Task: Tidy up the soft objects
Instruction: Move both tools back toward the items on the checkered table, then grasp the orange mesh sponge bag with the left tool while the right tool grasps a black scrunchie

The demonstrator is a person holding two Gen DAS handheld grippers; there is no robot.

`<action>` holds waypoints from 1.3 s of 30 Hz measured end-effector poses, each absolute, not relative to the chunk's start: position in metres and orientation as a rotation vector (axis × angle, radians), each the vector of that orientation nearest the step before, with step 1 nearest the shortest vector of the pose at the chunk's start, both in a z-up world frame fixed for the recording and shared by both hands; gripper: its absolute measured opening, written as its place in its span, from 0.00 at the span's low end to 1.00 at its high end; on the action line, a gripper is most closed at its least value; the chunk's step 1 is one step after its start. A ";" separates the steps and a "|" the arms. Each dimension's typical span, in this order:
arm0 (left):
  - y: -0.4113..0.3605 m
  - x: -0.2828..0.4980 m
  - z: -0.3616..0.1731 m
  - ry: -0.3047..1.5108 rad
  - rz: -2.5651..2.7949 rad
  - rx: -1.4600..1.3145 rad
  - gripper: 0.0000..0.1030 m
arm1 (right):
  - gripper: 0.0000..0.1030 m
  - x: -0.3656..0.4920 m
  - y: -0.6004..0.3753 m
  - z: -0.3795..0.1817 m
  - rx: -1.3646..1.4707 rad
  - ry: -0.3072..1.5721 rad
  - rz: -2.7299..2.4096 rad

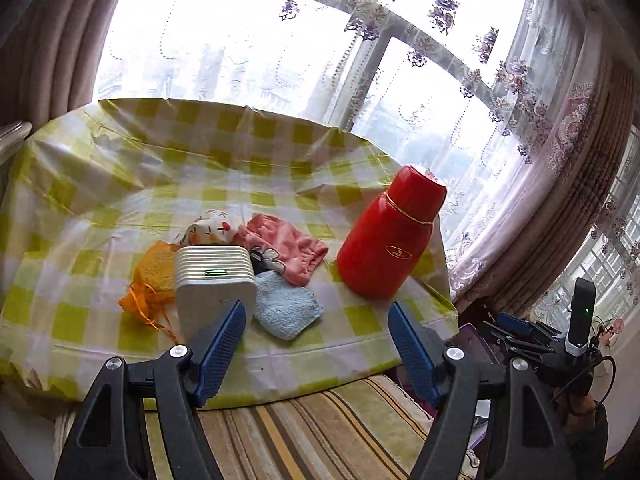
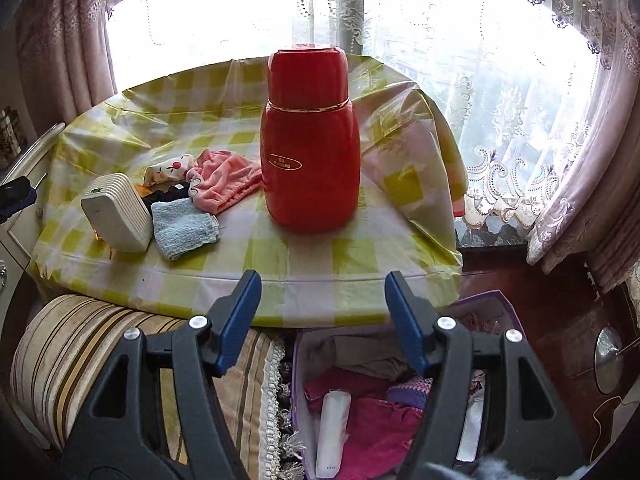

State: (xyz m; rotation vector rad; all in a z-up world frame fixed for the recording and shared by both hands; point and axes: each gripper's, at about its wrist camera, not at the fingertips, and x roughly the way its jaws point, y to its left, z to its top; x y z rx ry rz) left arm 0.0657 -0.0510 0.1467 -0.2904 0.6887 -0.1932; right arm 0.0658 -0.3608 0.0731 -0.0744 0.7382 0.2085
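Both grippers hang short of the table's near edge, jaws spread, nothing between the pads. My left gripper (image 1: 318, 340) points at the cluster of soft things on the checked tablecloth (image 1: 100, 184); the nearest of them, the light blue towel (image 1: 286, 308), lies just ahead of and a little left of the midline between my left fingers, close to the near edge. My right gripper (image 2: 322, 320) faces the red flask (image 2: 310, 148) instead, and from there the blue towel sits well off to the left, so I judge the left hand the nearer one for the first pick. The towel is folded into a rough square, fluffy terry, lying flat with no clear long axis; its left side touches the white ribbed box (image 1: 214, 284). Behind it lies the pink cloth (image 1: 284, 246), crumpled, running left to right towards the flask. Further back sits a white printed fabric (image 1: 212, 228), and an orange mesh pouch (image 1: 154, 276) lies left of the box. Below my right gripper, off the table, a purple bin (image 2: 298, 356) already holds cloths, probably the destination
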 end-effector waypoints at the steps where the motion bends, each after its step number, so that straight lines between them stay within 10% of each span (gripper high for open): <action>1: -0.038 0.066 0.145 0.687 -0.156 -0.301 0.73 | 0.66 0.068 -0.354 0.073 -0.084 0.735 0.226; 19: 0.081 0.111 0.071 0.801 0.055 -0.439 0.52 | 0.66 0.155 -0.262 0.052 -0.162 0.777 0.502; 39: 0.100 0.182 0.000 0.967 -0.052 -0.187 0.63 | 0.66 0.255 -0.162 0.011 -0.383 0.808 0.863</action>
